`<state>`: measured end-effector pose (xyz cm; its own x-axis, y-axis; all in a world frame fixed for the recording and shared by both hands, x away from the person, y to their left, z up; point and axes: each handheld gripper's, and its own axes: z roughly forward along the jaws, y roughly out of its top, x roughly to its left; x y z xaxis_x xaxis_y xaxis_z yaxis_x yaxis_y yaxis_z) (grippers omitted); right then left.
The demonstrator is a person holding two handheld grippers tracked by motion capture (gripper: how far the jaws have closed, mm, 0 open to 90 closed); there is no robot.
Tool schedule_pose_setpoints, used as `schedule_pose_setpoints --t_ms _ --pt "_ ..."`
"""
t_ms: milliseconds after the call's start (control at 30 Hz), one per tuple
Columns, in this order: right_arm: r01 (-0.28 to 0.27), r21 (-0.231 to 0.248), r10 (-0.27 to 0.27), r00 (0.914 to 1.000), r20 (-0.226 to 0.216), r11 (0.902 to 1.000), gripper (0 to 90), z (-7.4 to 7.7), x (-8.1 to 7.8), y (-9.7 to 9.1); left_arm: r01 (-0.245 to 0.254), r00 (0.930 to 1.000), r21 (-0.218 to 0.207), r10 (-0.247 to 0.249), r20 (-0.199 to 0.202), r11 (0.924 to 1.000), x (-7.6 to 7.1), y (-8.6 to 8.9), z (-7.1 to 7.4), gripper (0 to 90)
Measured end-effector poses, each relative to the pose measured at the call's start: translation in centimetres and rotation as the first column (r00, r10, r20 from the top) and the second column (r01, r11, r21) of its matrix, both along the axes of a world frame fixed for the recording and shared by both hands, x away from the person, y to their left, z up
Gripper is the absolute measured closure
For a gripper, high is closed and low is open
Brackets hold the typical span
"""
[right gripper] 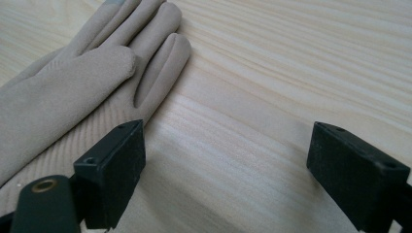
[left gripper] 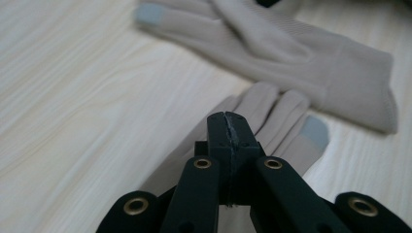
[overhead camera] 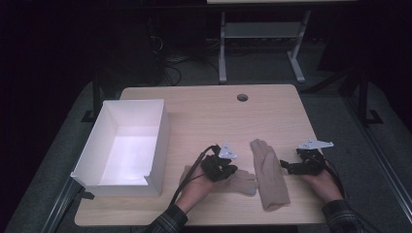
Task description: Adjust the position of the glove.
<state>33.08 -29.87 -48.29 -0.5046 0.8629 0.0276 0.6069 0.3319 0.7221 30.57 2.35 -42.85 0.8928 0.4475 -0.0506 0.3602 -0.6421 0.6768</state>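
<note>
Two beige gloves lie on the wooden table (overhead camera: 204, 116). One glove (overhead camera: 272, 179) (right gripper: 73, 87) lies lengthwise, fingers pointing away from me. The other glove (overhead camera: 243, 182) (left gripper: 284, 114) lies crosswise beside it, its fingers, one grey-tipped, toward the first. My left gripper (overhead camera: 233, 170) (left gripper: 228, 127) hovers over the crosswise glove with its jaws pressed together; I see no fabric between them. The lengthwise glove (left gripper: 291, 53) lies beyond it. My right gripper (overhead camera: 285, 167) (right gripper: 228, 165) rests open on the bare table just right of the lengthwise glove, nothing between its jaws.
A white open box (overhead camera: 160, 141) stands at the table's left side. A small round hole (overhead camera: 242, 97) sits near the far edge. Beyond the table there are metal stand legs (overhead camera: 222, 53) on a dark floor.
</note>
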Motion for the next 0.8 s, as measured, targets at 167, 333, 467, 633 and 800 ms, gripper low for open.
schedule_pose_setpoints --t_ms 167,333,467,633,800 --pt "-0.002 0.0 0.002 1.0 -0.001 1.0 13.6 0.0 0.0 0.0 0.059 0.9981 0.031 -0.058 -0.022 0.9978 -0.2 -2.1 -1.1 89.8" --pt "-0.002 0.0 0.002 1.0 -0.001 1.0 13.6 0.0 0.0 0.0 0.066 0.9976 0.075 -0.065 -0.026 0.995 0.1 -2.8 -2.5 89.8" --pt "-0.003 0.001 0.003 1.0 -0.001 1.0 13.6 0.0 0.0 0.0 0.057 0.9982 0.076 -0.055 -0.024 0.9955 0.7 -2.7 -2.7 89.9" --pt "-0.002 0.0 0.002 1.0 -0.001 1.0 13.6 0.0 0.0 0.0 0.018 0.9997 0.07 -0.017 -0.019 0.9974 1.9 -2.3 -2.8 89.8" --pt "-0.002 0.0 0.002 1.0 -0.002 1.0 13.6 0.0 0.0 0.0 -0.032 0.9995 0.081 0.032 -0.003 0.9962 3.6 -1.9 -2.8 89.8"
